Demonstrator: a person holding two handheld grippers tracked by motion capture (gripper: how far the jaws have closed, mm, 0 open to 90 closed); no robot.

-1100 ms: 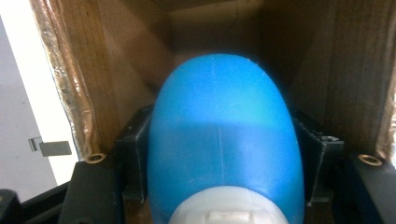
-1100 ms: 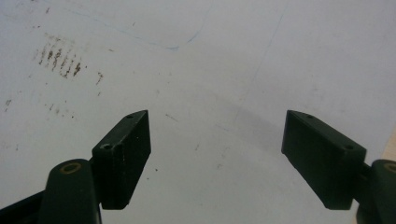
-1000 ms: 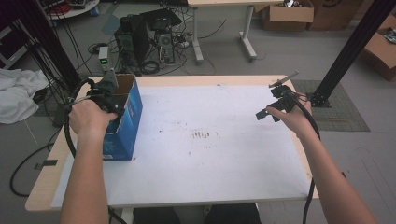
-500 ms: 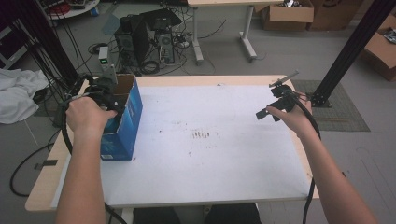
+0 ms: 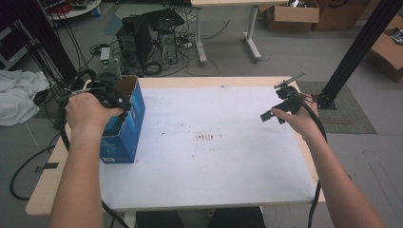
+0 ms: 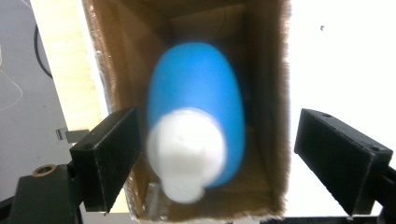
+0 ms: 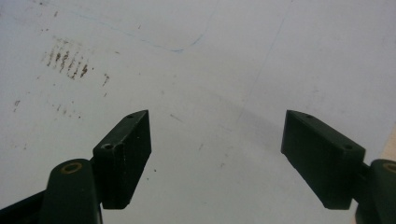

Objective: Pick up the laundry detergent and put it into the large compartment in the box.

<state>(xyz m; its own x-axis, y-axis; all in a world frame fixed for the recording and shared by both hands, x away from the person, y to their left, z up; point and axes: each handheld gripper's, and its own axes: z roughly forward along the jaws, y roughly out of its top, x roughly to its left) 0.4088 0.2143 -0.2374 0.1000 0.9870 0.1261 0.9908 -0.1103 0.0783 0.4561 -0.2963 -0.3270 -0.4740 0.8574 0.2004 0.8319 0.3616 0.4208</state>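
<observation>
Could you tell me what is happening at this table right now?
A person works with a gripper in each hand. The left gripper hangs over an open blue box at the table's left edge; its jaws have just been opening, and a blue bottle with a white cap lies free inside the box, between but apart from them. The right gripper hovers open over the white tabletop.

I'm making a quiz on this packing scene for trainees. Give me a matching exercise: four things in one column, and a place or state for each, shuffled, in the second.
Things:
1. blue bottle
2. blue box
3. left gripper
4. right gripper

Places or states:
A. stands at the table's left edge, top open
B. open over the bare white tabletop
C. lies inside the cardboard box, white cap toward the camera
D. open above the box, its jaws clear of the bottle

Pairs: 1-C, 2-A, 3-D, 4-B
</observation>
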